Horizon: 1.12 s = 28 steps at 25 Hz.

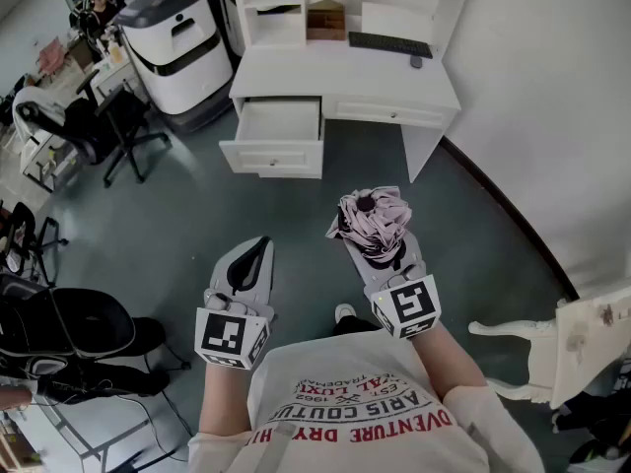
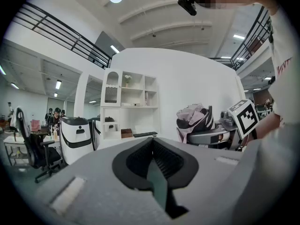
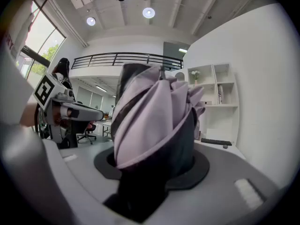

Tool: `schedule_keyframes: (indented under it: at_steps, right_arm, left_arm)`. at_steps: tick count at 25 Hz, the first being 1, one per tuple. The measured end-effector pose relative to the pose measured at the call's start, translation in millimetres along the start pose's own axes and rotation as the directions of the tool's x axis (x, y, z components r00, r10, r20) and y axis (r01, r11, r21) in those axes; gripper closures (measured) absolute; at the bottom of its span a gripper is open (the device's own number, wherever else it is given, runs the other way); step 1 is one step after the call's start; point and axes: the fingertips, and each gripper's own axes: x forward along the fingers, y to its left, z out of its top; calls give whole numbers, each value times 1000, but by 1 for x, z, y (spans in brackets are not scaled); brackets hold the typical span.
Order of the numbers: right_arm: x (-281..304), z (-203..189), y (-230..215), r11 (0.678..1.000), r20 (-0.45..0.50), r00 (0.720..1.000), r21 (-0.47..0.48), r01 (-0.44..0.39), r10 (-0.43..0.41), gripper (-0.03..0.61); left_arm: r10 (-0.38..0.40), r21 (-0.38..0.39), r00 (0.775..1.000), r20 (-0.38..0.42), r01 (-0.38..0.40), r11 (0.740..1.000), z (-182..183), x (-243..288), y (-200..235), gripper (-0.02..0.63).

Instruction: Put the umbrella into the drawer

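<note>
- right tool (image 1: 383, 260) is clamped on the folded pink-and-black umbrella (image 1: 371, 221), holding it out roughly level over the floor
- left tool (image 1: 258, 254) at its 9 o'clock, jaws pinched together, nothing in them
- open drawer (image 1: 278, 126) of the white desk (image 1: 345, 75) is at 11 o'clock from the umbrella, well apart

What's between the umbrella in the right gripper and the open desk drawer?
Only bare grey floor, seen in the head view; nothing stands between the umbrella and the drawer.
</note>
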Motion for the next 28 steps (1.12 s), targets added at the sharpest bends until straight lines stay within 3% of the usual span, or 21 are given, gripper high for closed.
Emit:
schedule_keyframes:
  at_steps: [18,28]
  right_arm:
    - [10,-4,16,999,-32,999,40,24,-23,373]
    - [84,-15,17,998,-75,996,54,-41,45,373]
  left_arm:
    - [-5,-11,1000,6,6,1000,-3,-18,19,611]
    - [31,-48,999,-44,-33,998,-21,14,76,611]
